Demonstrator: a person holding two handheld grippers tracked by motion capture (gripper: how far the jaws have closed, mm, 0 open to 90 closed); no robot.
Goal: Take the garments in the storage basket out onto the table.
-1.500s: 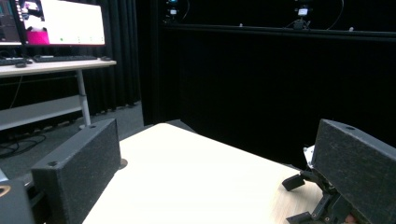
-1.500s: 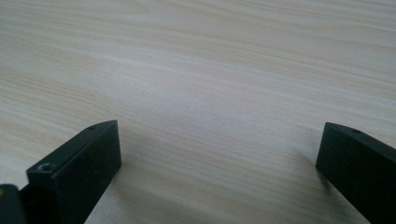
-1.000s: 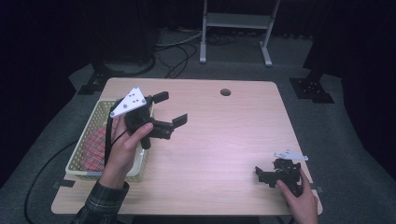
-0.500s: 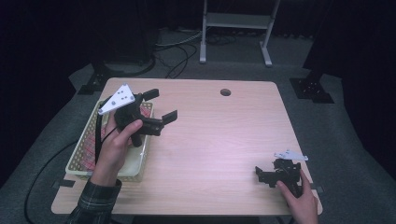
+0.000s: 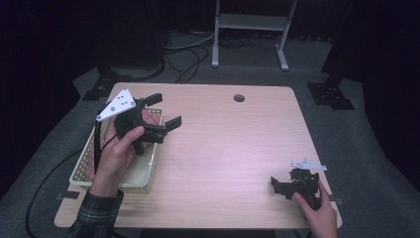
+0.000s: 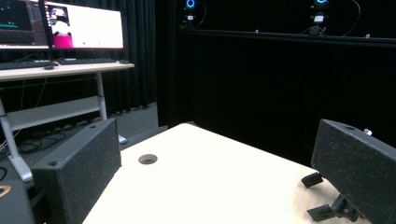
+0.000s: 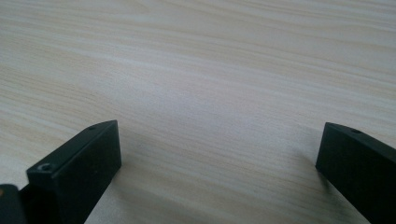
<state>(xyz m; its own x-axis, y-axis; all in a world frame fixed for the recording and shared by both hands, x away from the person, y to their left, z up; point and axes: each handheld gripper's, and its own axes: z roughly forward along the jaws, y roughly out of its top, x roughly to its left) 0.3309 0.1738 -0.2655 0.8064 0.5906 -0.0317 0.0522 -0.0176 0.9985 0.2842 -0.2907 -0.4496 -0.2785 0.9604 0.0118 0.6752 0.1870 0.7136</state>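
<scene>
High view: one wooden table [image 5: 218, 148], one pale mesh basket [image 5: 86, 163] at its left edge, and two hand-held grippers, one in each of a person's hands. Something red and patterned lies in the basket [image 5: 151, 115], too hidden to name. The left gripper [image 5: 161, 111] is raised over the basket's far end, its two jaws spread wide with nothing between them, pointing out over the tabletop; the basket sits directly under the hand [image 5: 116, 153] that grips it. One round hole [image 5: 239, 97] marks the table's far side, also visible between the jaws in the left gripper view [image 6: 147, 159]. The right gripper [image 5: 278, 184] rests low near the table's near right corner, well apart from the basket. Its own camera shows both jaws parted wide over bare wood grain [image 7: 210, 84], empty.
</scene>
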